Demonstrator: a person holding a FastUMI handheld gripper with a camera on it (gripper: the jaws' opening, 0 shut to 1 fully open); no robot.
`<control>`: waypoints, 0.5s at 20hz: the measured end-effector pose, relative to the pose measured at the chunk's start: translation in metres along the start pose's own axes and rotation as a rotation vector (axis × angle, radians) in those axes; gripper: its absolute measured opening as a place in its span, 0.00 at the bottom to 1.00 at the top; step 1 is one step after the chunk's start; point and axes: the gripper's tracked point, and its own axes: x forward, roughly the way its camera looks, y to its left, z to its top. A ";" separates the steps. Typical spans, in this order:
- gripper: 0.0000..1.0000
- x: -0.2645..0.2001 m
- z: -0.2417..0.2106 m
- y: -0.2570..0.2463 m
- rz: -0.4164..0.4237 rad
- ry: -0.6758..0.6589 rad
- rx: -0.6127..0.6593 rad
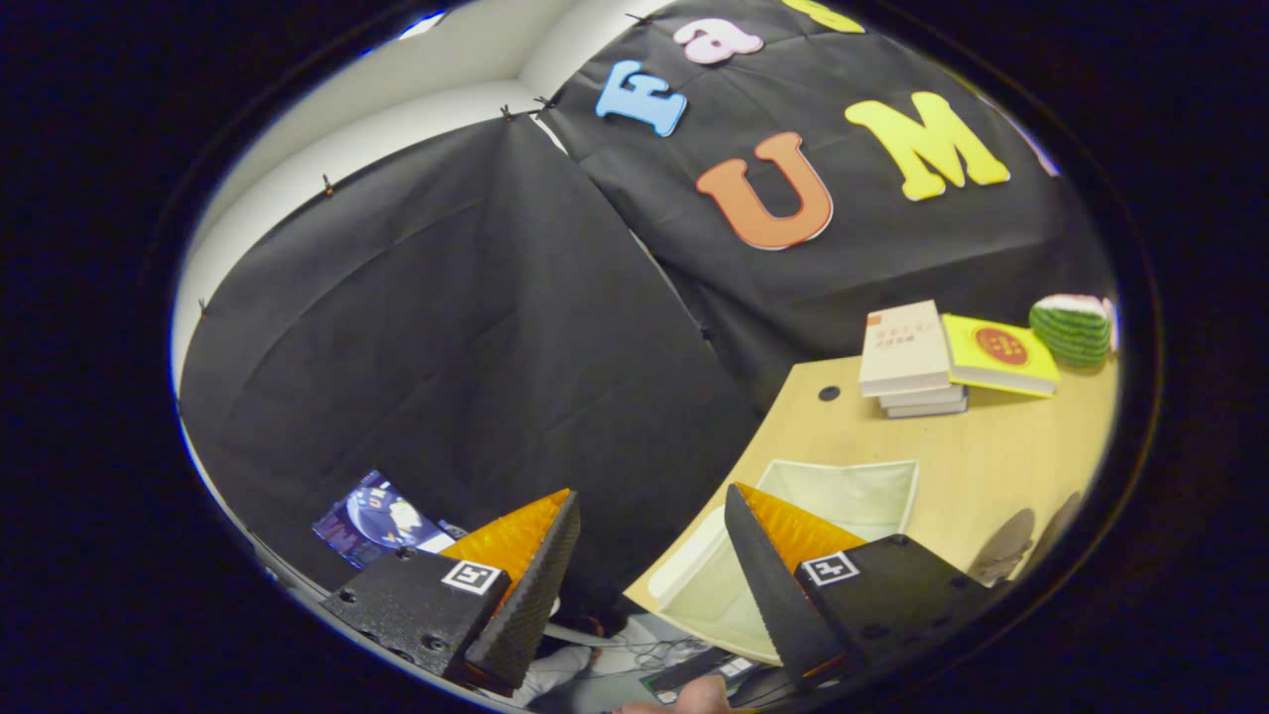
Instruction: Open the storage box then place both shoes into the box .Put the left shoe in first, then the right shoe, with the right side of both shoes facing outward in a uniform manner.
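No words here are clear enough to read. The tan book (900,345) on top of the stack far across the table has small red writing, too tiny to tell. The yellow book (999,354) right beside it has a round red sign, too blurry. Each finger (474,575) wears a square black-and-white marker.

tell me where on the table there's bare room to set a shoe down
Bare wood lies between the open storage box and the stacked books, and on toward the table edge near the dark shoe. The far edge is crowded: books, yellow book, a green striped thing. The gripper hangs open, holding nothing.
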 end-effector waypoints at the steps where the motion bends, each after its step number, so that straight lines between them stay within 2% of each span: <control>1: 0.95 -0.008 0.003 -0.008 -0.037 -0.018 -0.035; 5: 1.00 -0.052 0.019 -0.043 -0.202 -0.106 -0.133; 10: 1.00 -0.110 0.018 -0.104 -0.428 -0.105 -0.244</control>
